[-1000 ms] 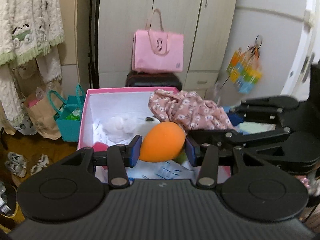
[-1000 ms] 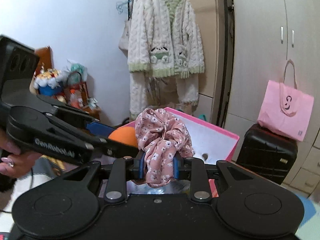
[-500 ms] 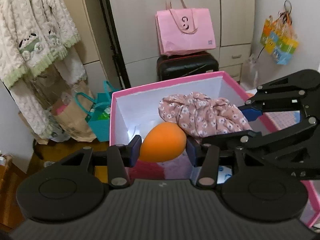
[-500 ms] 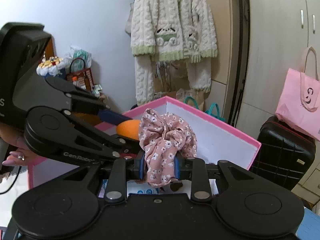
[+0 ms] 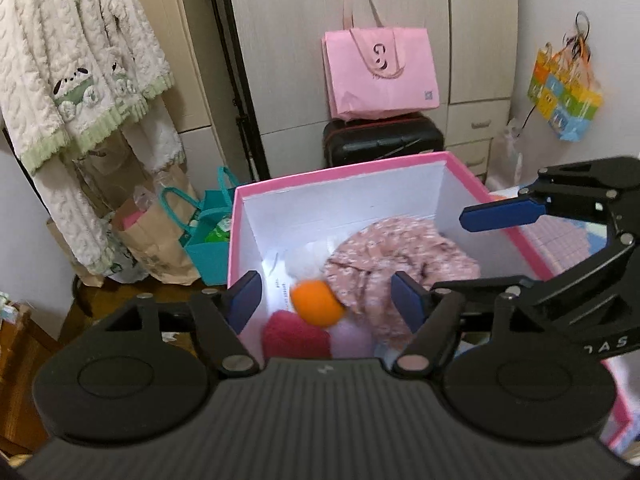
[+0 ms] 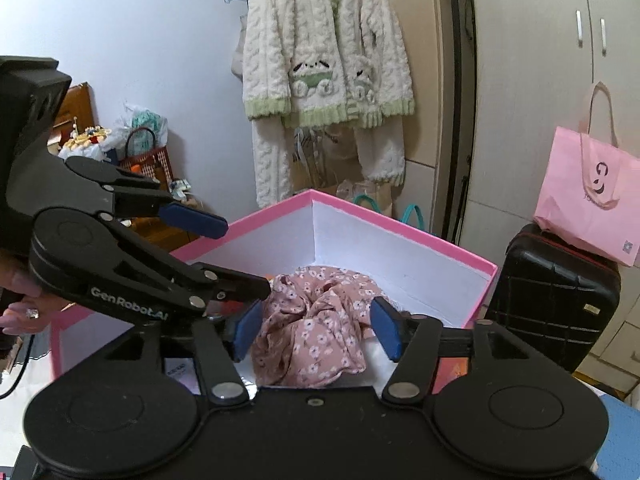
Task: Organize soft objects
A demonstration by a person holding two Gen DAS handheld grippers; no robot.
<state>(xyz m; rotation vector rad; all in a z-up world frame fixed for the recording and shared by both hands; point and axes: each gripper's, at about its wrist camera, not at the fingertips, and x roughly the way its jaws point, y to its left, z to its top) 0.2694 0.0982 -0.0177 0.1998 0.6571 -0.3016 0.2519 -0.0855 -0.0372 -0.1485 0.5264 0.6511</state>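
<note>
A pink box (image 5: pixel 340 173) with white inner walls stands below both grippers; it also shows in the right wrist view (image 6: pixel 400 227). Inside it lie an orange soft egg-shaped ball (image 5: pixel 317 307), blurred, a pink floral scrunchie (image 5: pixel 400 268), a dark pink fluffy item (image 5: pixel 296 334) and a white fluffy one. My left gripper (image 5: pixel 326 306) is open and empty above the box. My right gripper (image 6: pixel 316 332) is open and empty above the scrunchie (image 6: pixel 316 332). Each gripper shows in the other's view.
A pink tote bag (image 5: pixel 380 72) sits on a black suitcase (image 5: pixel 384 142) by the wardrobe behind the box. A white knitted cardigan (image 5: pixel 72 80) hangs at the left above paper and teal bags (image 5: pixel 200 232). A colourful bag (image 5: pixel 564 96) hangs on the right wall.
Both grippers have opened. The orange ball has dropped from the left gripper into the box, and the floral scrunchie has dropped from the right gripper into the box.
</note>
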